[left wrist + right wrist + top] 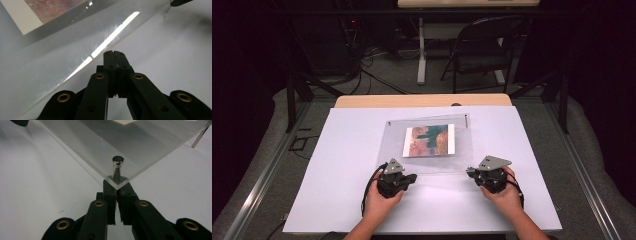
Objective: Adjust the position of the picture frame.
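Nearest, at the table's front edge: two forearms and hands entering from below, each wrapped round a black gripper. Left gripper (411, 177) pointing right along the near edge of a clear acrylic sheet (394, 131), its jaws pressed flat together with nothing between them, tips just beside that edge but apart from it in the left gripper view, where the sheet (75, 45) runs diagonally with a bright glare streak. Right gripper (470, 171) at the sheet's near right corner, jaws clenched on a small metal pin (117, 166) that rises through the corner of the sheet (140, 150); dark round cap on top, shank pinched between the jaws right below the corner. Grey three-cornered plates on top of both grippers, cables trailing back toward the wrists.

Farther in: the sheet lying flat near the middle of a white board (342, 165), with a colour print (428, 140) under or inside it, white-bordered, reddish and green. Another thin metal pin (467, 120) at the sheet's far right corner, seen also as a slanted rod (199, 137) in the right gripper view.

Beyond: wooden tabletop edge (422, 100) behind the board, then grey carpet, a tangle of floor cables, a white table leg and a dark folding chair (484, 50).
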